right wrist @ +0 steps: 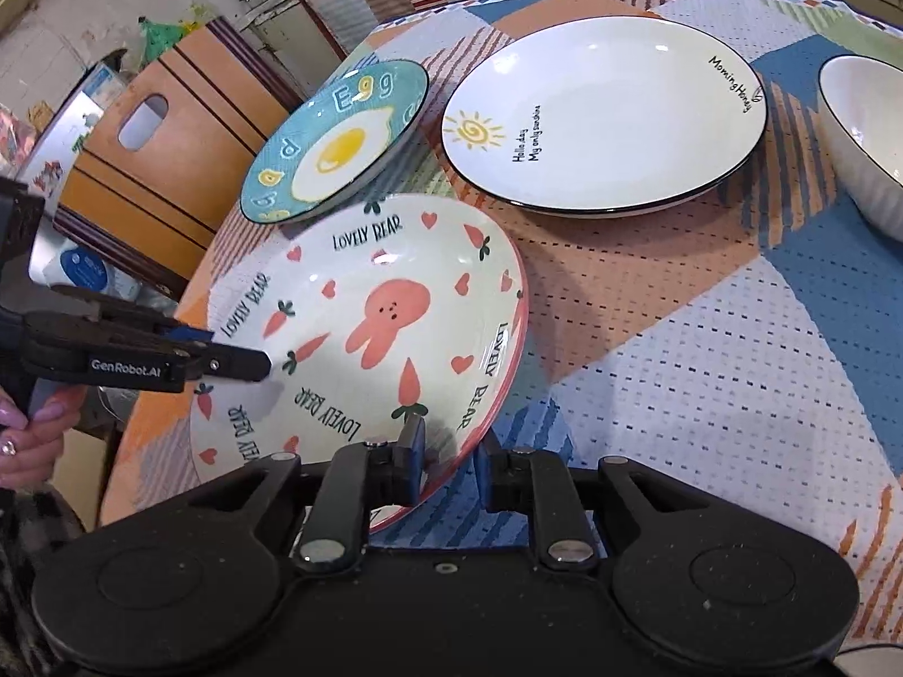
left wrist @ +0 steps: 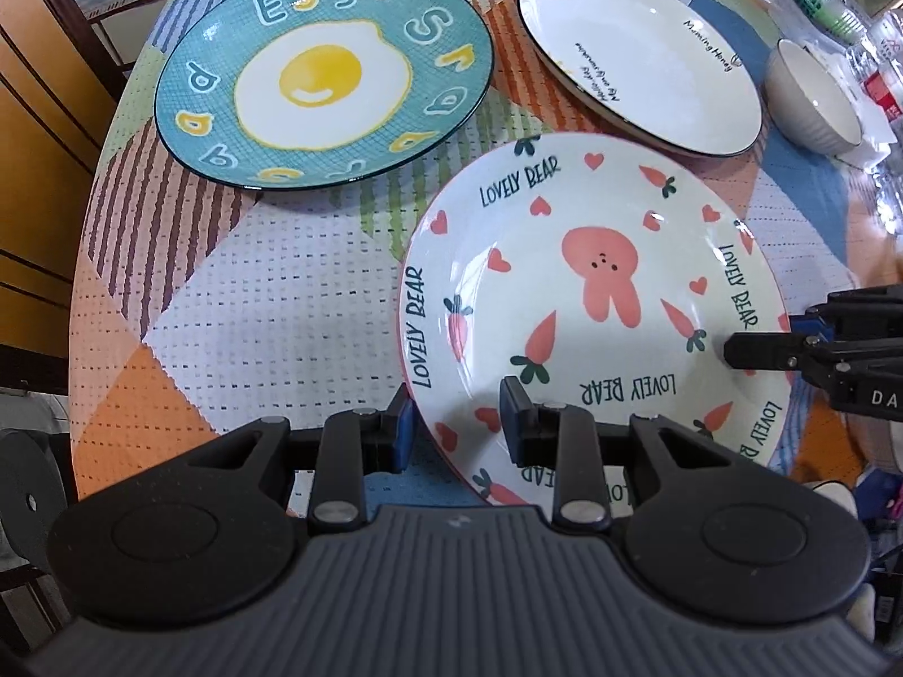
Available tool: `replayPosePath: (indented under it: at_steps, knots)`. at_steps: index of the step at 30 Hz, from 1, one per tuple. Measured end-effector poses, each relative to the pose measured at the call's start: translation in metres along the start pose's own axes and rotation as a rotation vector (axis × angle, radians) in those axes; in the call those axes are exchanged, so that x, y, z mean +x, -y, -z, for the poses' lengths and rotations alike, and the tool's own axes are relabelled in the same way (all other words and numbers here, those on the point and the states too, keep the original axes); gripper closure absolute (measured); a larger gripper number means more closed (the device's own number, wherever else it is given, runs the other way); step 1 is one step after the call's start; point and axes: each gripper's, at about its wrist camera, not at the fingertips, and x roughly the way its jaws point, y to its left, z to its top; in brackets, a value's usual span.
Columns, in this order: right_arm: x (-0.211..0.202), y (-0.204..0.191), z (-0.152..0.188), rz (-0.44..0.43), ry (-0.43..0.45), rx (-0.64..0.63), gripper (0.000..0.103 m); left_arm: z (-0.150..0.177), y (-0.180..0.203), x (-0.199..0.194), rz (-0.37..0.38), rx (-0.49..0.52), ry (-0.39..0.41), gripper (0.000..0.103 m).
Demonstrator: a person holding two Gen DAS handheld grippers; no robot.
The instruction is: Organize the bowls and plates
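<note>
Both claws point steeply down at the near bench (right wrist: 705, 338) edge. The left claw (left wrist: 460, 423) and right claw (right wrist: 448, 460) each straddle the rim of the tilted bunny plate (left wrist: 592, 293), narrowly parted. Beyond it lie the egg plate (left wrist: 321, 73), the sunshine plate (right wrist: 609, 113) and a white bowl (right wrist: 863, 130).

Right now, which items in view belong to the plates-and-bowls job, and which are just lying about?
Job: bunny plate, egg plate, sun plate, white bowl.
Lying about: wooden chair, plastic packaging at the table's far edge.
</note>
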Motion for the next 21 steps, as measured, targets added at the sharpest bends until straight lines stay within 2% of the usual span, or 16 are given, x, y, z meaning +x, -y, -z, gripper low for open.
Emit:
replayPosePath:
  at_steps: [2, 8, 12, 17, 21]
  knots:
    - [0.003, -0.001, 0.003, 0.021, 0.000, -0.025, 0.079, 0.003, -0.001, 0.007, 0.012, -0.010, -0.016, 0.074]
    - [0.005, -0.003, 0.007, 0.058, 0.010, -0.022, 0.077, 0.007, 0.001, 0.006, 0.010, 0.023, 0.009, 0.073]
    - [0.002, -0.013, 0.007, 0.114, 0.012, -0.032, 0.074, 0.012, 0.002, -0.013, 0.006, 0.040, 0.049, 0.069]
    - [-0.024, -0.033, 0.006, 0.172, 0.061, -0.111, 0.057, 0.014, -0.007, -0.056, 0.034, 0.035, 0.130, 0.062]
    - [-0.054, -0.054, -0.001, 0.156, 0.133, -0.176, 0.047, 0.010, -0.020, -0.091, 0.022, 0.025, 0.218, 0.058]
